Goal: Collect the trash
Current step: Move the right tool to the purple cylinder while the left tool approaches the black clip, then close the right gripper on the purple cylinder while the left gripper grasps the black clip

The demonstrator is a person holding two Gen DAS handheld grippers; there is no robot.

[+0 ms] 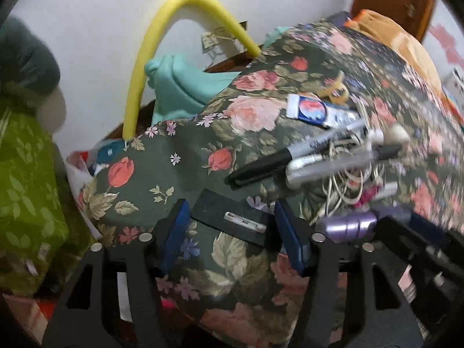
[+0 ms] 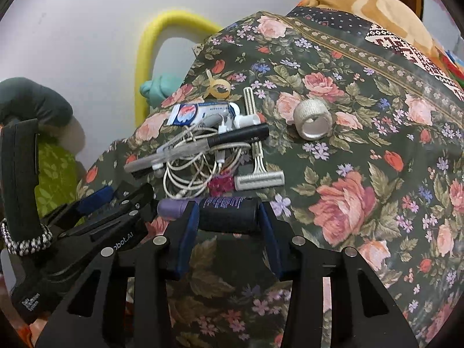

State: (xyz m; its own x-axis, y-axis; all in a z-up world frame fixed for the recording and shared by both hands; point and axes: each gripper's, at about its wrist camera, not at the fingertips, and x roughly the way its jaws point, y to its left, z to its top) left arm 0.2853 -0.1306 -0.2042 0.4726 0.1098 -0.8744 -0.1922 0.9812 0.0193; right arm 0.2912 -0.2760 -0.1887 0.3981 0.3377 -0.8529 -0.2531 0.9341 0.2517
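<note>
A heap of small items lies on a floral cloth point(image 2: 348, 174): a white and blue tube point(image 2: 200, 113), black markers point(image 2: 240, 136), a white cable point(image 2: 191, 174), a razor point(image 2: 258, 179) and a tape roll point(image 2: 313, 119). My right gripper point(image 2: 229, 217) is shut on a dark purple bottle point(image 2: 229, 211) at the heap's near edge. My left gripper point(image 1: 229, 223) is shut on a flat black item with a silver clip point(image 1: 232, 217). The left gripper also shows at the left of the right wrist view point(image 2: 95, 211). The purple bottle shows in the left wrist view point(image 1: 348, 226).
A yellow foam tube point(image 1: 162, 37) arches against the white wall behind the cloth. A teal cloth point(image 1: 179, 84) and a green leafy cloth point(image 1: 26, 174) lie to the left. An orange cushion point(image 2: 377, 3) sits at the back right.
</note>
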